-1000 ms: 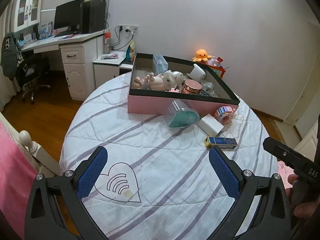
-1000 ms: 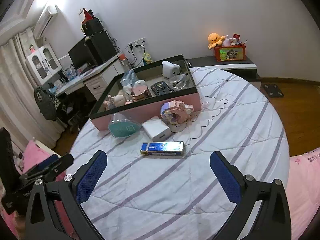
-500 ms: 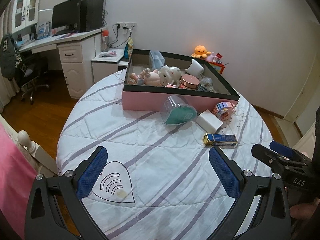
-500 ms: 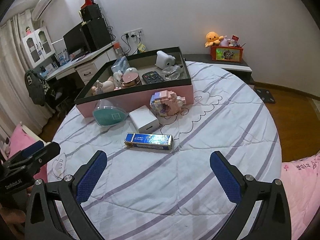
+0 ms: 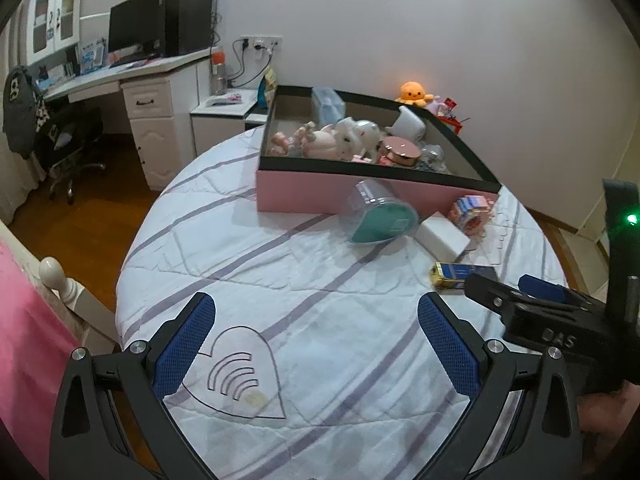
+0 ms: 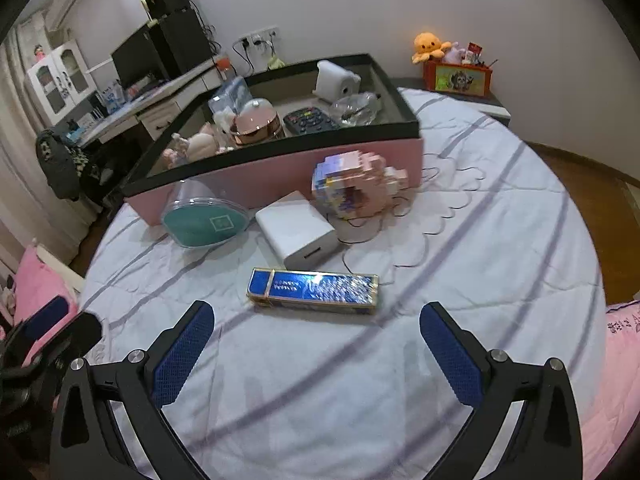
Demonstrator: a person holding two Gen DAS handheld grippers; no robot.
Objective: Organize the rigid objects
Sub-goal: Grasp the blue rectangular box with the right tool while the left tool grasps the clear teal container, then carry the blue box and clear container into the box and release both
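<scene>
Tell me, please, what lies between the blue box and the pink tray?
In the right wrist view, a white rectangular box lies on the bedspread between the blue box and the pink tray. The left wrist view shows the same.

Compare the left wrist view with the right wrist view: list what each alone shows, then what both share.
Only the left wrist view shows the heart outline drawn on the bedspread. Only the right wrist view shows the remote control inside the pink box. Both show the blue and gold box, white block, teal case and brick toy lying outside it.
</scene>
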